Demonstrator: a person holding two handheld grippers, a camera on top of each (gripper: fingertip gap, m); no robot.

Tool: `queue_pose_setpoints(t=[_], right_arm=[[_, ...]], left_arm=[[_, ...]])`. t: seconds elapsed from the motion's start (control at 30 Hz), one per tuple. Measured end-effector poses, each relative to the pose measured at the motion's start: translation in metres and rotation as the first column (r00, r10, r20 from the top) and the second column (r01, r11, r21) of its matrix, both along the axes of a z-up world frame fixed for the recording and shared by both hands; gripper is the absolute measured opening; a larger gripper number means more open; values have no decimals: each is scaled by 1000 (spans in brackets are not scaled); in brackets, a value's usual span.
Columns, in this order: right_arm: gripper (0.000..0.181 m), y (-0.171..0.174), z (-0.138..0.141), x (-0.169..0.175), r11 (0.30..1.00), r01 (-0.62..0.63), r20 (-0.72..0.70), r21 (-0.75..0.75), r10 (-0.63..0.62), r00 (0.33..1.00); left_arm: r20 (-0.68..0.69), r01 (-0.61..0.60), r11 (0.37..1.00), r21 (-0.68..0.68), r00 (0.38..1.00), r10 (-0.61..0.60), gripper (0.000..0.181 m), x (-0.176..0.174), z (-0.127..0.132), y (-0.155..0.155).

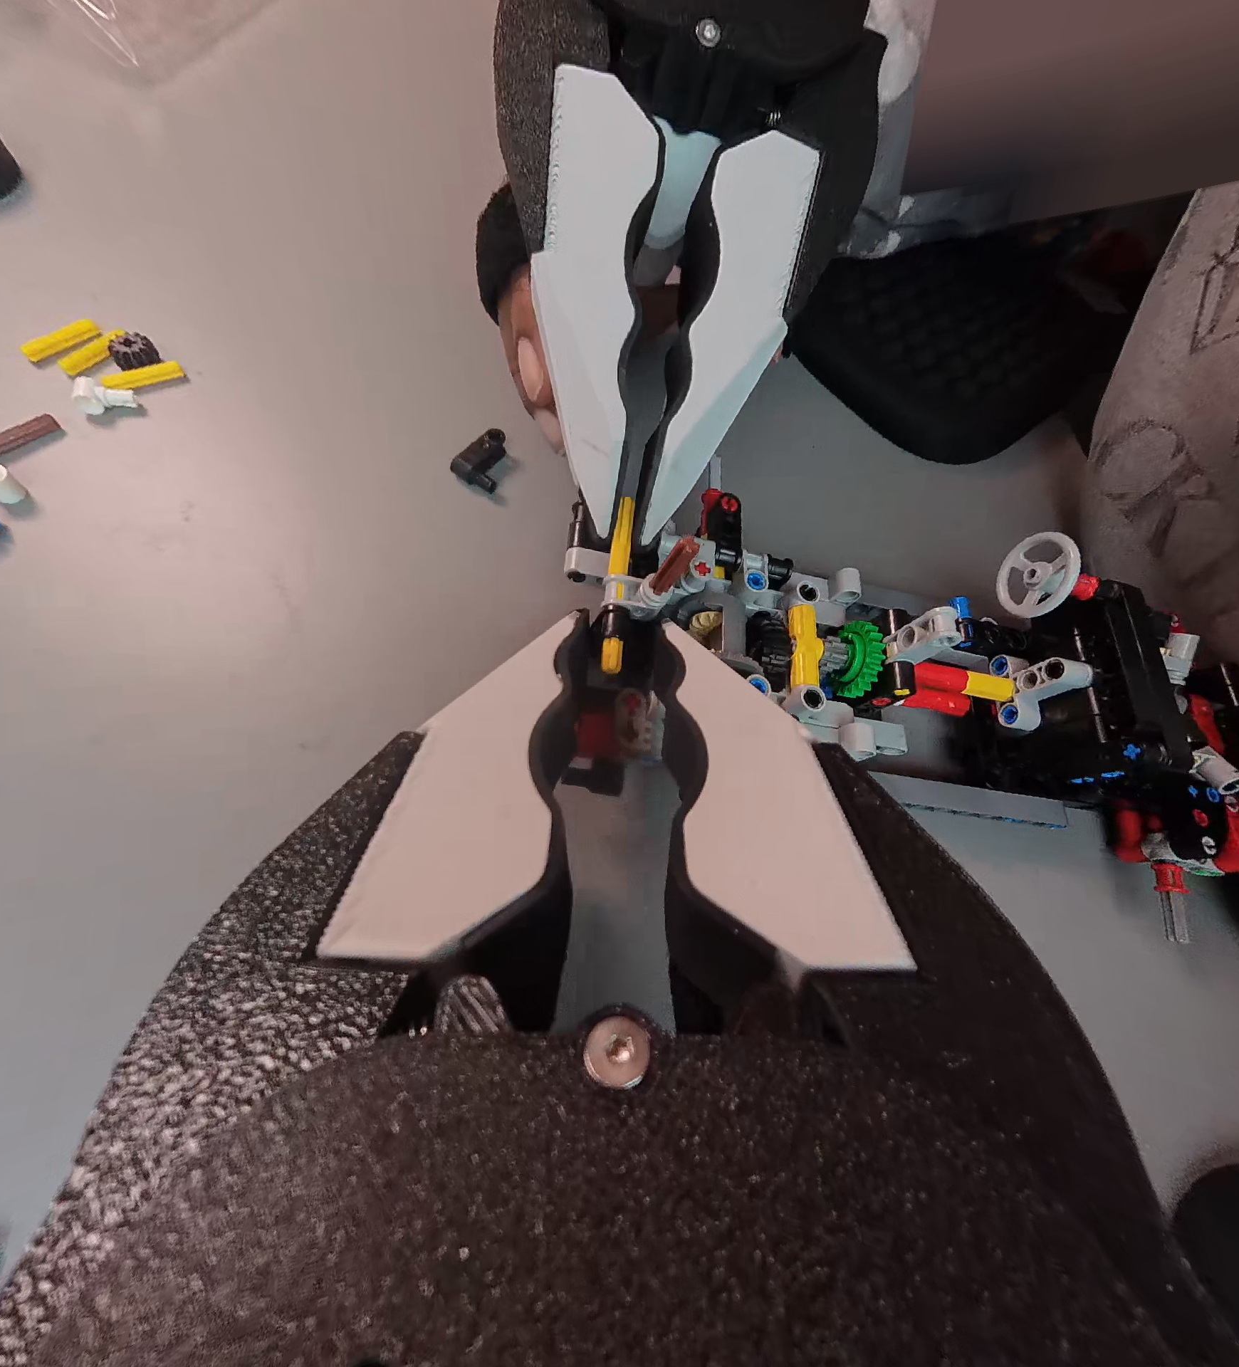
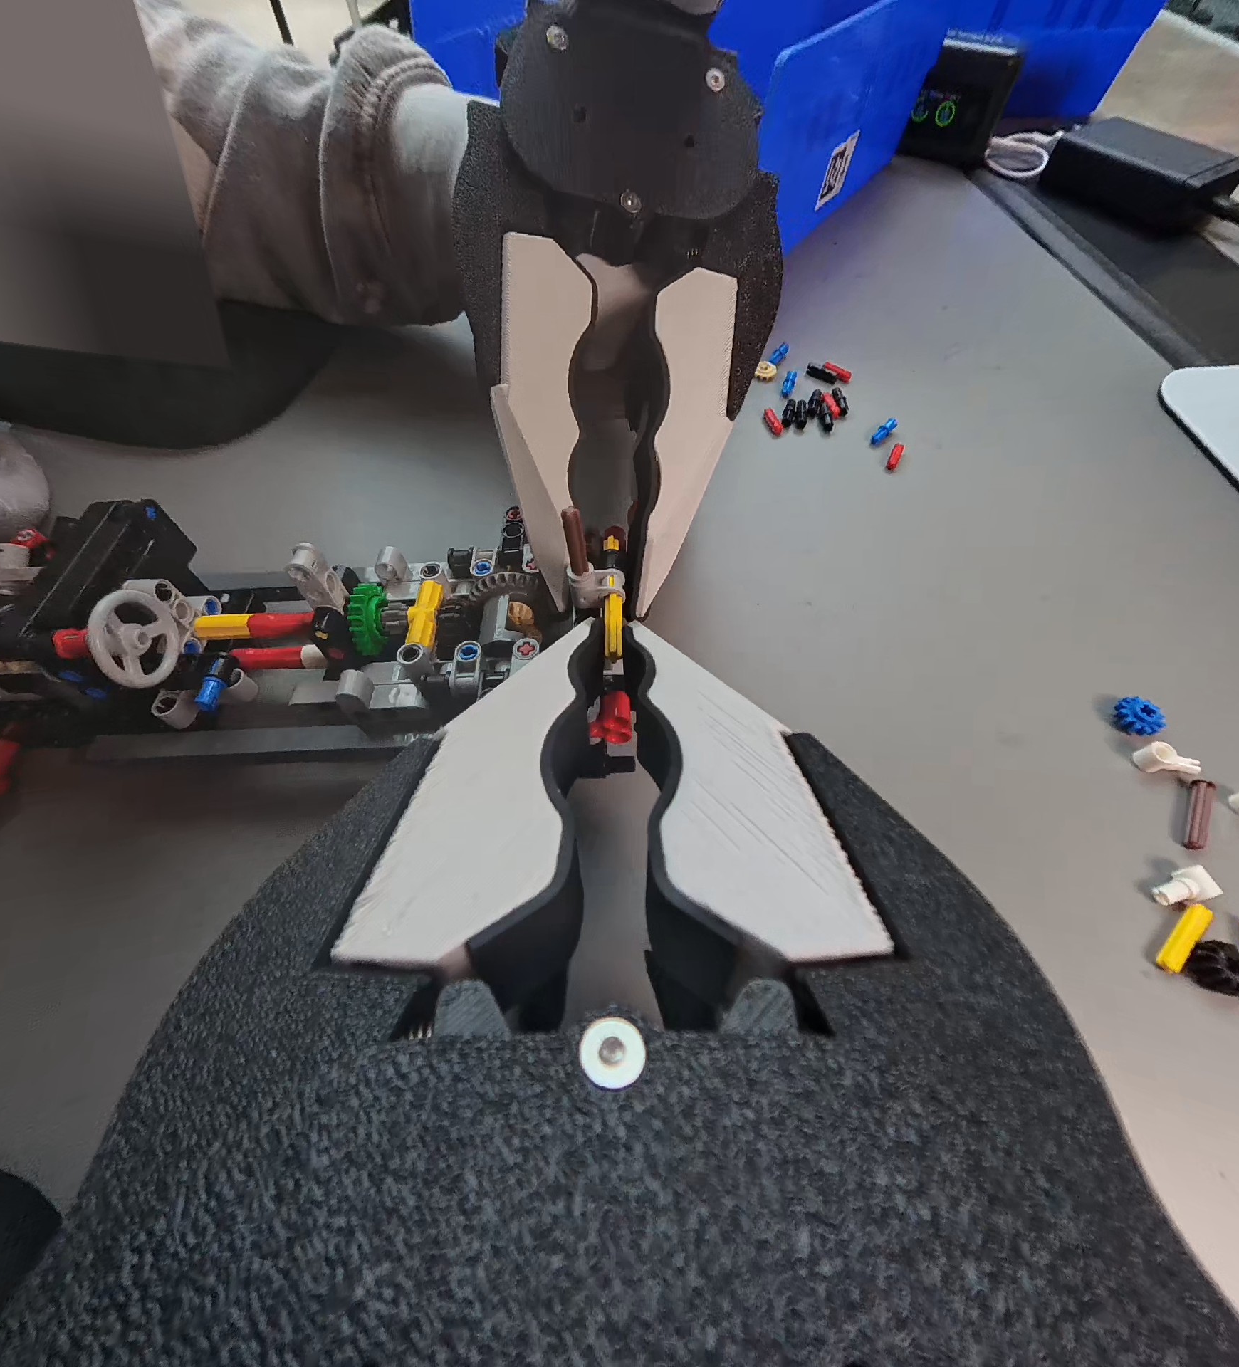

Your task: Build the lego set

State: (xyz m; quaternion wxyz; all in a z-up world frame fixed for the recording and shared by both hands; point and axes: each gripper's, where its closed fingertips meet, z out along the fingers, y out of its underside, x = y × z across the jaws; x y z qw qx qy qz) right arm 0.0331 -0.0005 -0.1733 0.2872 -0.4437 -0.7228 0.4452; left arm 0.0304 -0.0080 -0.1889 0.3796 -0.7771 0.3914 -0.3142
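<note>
Across the right half of the left wrist view sits the lego chassis (image 1: 972,680) on the grey table (image 1: 269,703), spoked steering wheel and green gear showing. The two claws meet tip to tip at its end: the right gripper (image 1: 628,529) comes down from the top, clamped on a yellow axle (image 1: 620,547), and the left gripper (image 1: 620,629) is closed on the small black-and-red assembly (image 1: 613,710) it feeds into (brown axle (image 1: 672,566) just beside). Loose yellow axles (image 1: 102,355) lie upper left.

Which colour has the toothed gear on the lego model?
Green gear; it shows best in the right wrist view.
</note>
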Motion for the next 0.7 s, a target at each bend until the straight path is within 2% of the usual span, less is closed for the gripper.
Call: queue_pose_setpoints(t=[0.1, 0.3, 0.47, 0.7], right_arm=[[1, -2, 9, 1, 1000, -9, -55, -10, 9, 998], [1, -3, 9, 2, 1000, -17, -72, 8, 18, 997], [0, -4, -4, 2, 996, -35, -14, 86, 36, 999], [0, -3, -11, 1, 998, -47, 58, 42, 44, 997]], left_arm=[[39, -3, 999, 42, 999, 1, 14, 2, 9, 0], [27, 6, 999, 45, 1000, -7, 13, 5, 9, -2], [-49, 15, 1000, 7, 999, -14, 13, 6, -6, -3], [-78, -4, 1000, -24, 997, 2, 12, 6, -13, -2]])
